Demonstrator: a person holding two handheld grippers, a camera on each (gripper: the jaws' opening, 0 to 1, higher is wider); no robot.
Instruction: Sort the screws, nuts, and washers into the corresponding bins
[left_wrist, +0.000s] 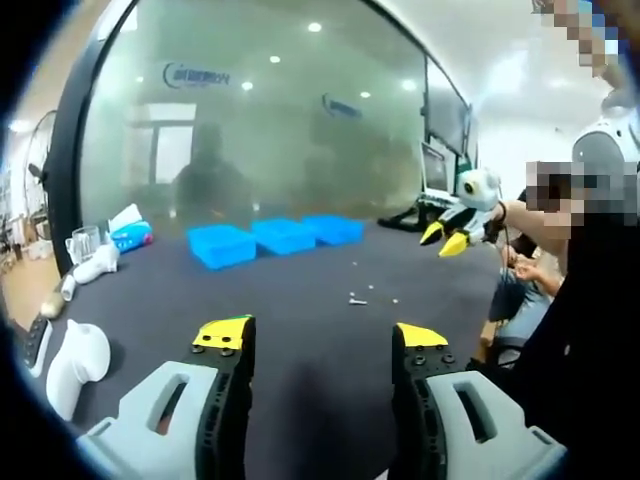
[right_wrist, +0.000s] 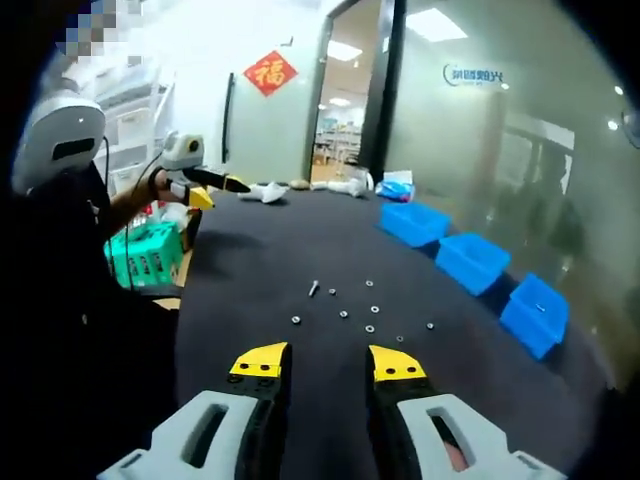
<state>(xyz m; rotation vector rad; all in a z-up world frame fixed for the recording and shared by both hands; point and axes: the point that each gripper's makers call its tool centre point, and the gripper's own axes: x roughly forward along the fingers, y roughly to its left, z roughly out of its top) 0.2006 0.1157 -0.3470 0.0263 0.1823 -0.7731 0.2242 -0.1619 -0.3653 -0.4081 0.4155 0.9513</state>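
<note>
Dark grey cloth covers the table (right_wrist: 260, 270), and the small hardware lies loose on it in one scatter near the middle. In the right gripper view a screw (right_wrist: 313, 289) lies at the near-left of that scatter, with several small nuts and washers (right_wrist: 369, 320) spread beside it; which pieces are nuts and which are washers cannot be told at this size. In the left gripper view the same scatter shows as a few pale specks (left_wrist: 357, 299) on the cloth.

Three blue bins (right_wrist: 472, 262) stand in a row along the table's far edge, close by a frosted glass wall (right_wrist: 500, 150). In the left gripper view the bins (left_wrist: 275, 237) sit side by side, well apart from the loose hardware. Their contents cannot be seen.

The left gripper (left_wrist: 322, 338) has its yellow-tipped jaws spread wide with nothing between them, held above the near edge of the table. The right gripper (right_wrist: 328, 362) also has its jaws parted, less widely, and carries nothing; it points toward the scatter, short of it.

White handheld devices (left_wrist: 78, 360) lie at the table's left edge in the left gripper view. Another person at the table's side holds a further yellow-tipped gripper (left_wrist: 452, 238).
</note>
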